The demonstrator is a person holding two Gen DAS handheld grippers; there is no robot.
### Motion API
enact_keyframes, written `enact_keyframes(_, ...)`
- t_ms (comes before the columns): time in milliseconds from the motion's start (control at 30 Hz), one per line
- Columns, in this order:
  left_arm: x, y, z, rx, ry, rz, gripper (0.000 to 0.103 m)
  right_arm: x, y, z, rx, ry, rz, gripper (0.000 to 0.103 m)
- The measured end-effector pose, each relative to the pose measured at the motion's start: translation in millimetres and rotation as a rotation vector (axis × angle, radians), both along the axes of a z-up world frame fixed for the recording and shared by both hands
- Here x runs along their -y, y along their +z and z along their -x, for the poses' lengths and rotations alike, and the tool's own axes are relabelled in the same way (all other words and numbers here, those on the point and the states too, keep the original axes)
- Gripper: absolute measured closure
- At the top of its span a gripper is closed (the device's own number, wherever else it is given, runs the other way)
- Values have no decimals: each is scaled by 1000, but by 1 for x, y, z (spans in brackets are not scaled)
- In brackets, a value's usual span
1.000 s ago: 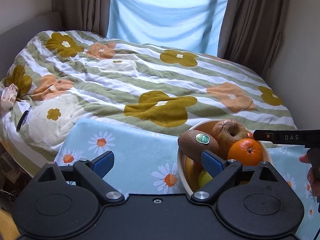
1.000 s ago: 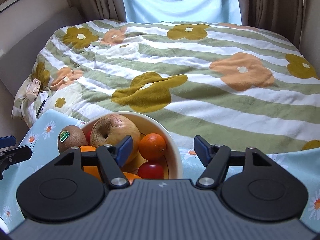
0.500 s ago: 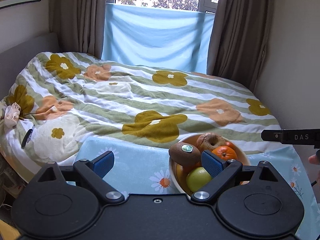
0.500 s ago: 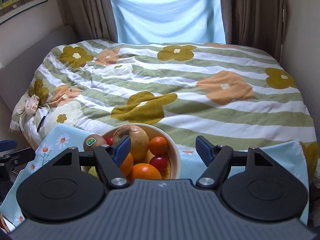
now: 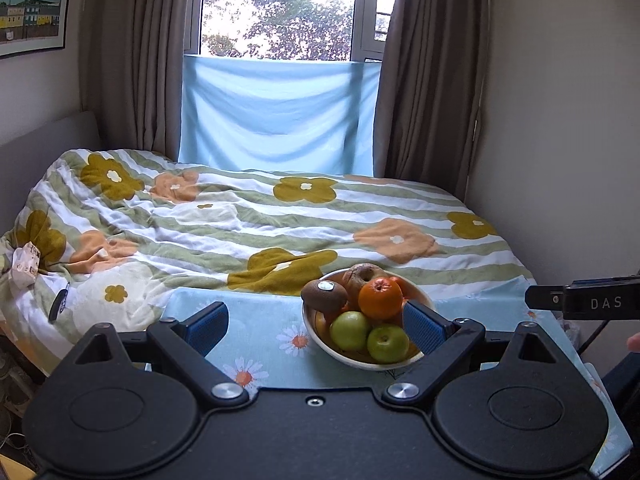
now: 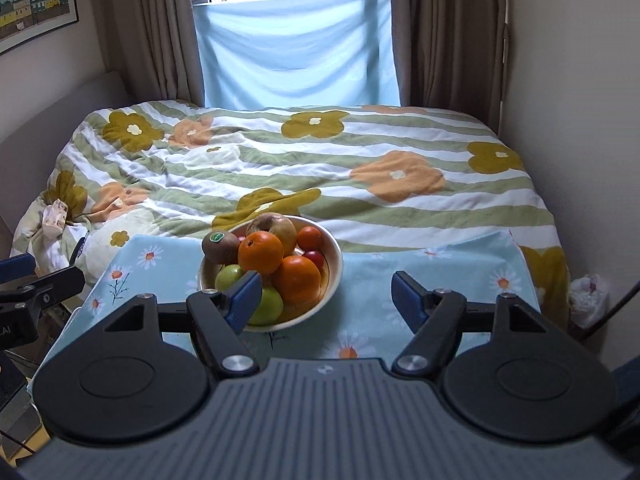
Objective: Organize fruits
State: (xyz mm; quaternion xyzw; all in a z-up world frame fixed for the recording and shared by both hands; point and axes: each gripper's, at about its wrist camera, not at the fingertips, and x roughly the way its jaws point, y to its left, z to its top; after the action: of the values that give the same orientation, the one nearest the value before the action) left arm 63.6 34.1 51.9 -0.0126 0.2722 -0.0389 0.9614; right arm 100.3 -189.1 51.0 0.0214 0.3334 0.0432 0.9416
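A white bowl (image 6: pixel 334 266) heaped with fruit sits on a desk covered by a pale blue daisy-print cloth (image 6: pixel 404 272), at the foot of a bed with a flowered, striped duvet (image 6: pixel 360 152).

The left claw (image 5: pixel 316 326) is spread wide with nothing between its blue pads. The bowl lies ahead of it and toward its right finger, whose pad overlaps the bowl's near right rim in the left wrist view.

The right claw (image 6: pixel 326 298) is likewise wide open and empty. The bowl lies ahead and toward its left finger, whose pad covers part of the bowl's near edge.

In the bowl, a brown kiwi (image 6: pixel 220 246) with a green sticker rests at the left rim. Beside it is an orange (image 6: pixel 260 252), with a second orange (image 6: pixel 297 279) nearer the claw. Two green apples (image 5: pixel 352 330) sit at the near side. A brownish apple (image 6: pixel 276 228) is at the far side, with small red fruits to its right.

Beyond the bed, a light blue sheet (image 6: pixel 296 48) hangs across the window between brown curtains.
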Motion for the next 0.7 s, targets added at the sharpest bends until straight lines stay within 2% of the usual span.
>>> enact_keyframes(267,-1,-5,46,-21,-5,-23,7,0,1,70,-9,-45,34,13)
enact_keyframes(300,-1,-6,49,-25,-6,-28,7,-1,0,76,-12,-49,43,12)
enact_keyframes(333,-1,-7,53,-29,-6,-32,6,-2,-1,83,-12,-54,50,3)
enact_keyframes(367,-2,-9,57,-34,-4,-38,6,-3,-2,89,-3,-63,56,0)
enact_keyframes(500,-4,-12,67,-38,-10,-52,2,-7,-4,110,23,-88,72,0)
enact_keyframes(700,-3,-10,79,-21,-23,-66,0,-9,-10,122,4,-122,64,0)
